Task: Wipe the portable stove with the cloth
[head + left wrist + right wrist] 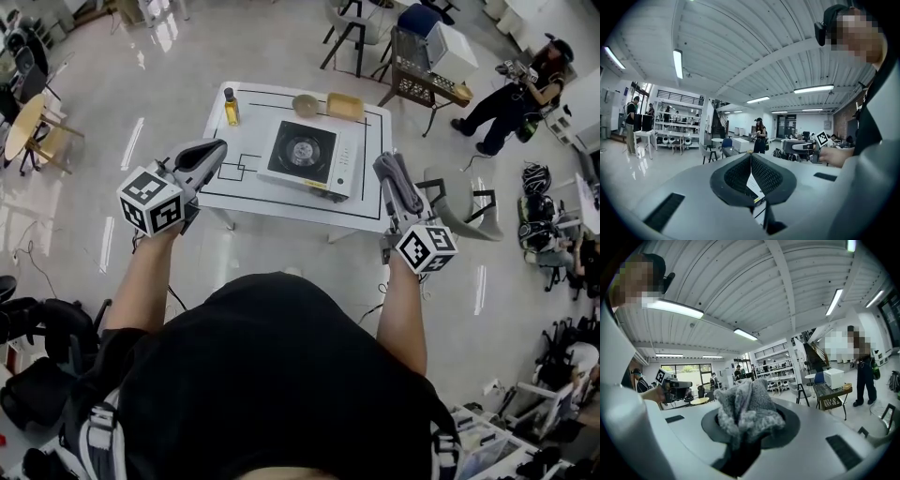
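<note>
Holding both grippers out roughly level, you have them short of the table's (281, 212) near edge. The left gripper (216, 148) is fully closed: its black pads meet in one thin line with nothing between them. The right gripper (387, 167) is clamped on the cloth (745, 411), a grey fuzzy wad that is bunched between the jaws, bulges out past the tips and hides the pads there. The two grippers are well apart, and each shows at the side of the other's view.

The portable stove (309, 155) sits on the table ahead of both grippers, forward and right of the left one, forward and left of the right one. Neither gripper touches it, and the cloth is clear of it.

A bottle (231, 108) of yellow liquid stands upright straight ahead of the left gripper, near the table's far corner. A round tan item (305, 105) and a yellow block (344, 106) lie beyond the stove at the far edge. I can't tell what these two are. A seated person (511, 94) is far off, ahead and right of the right gripper.
</note>
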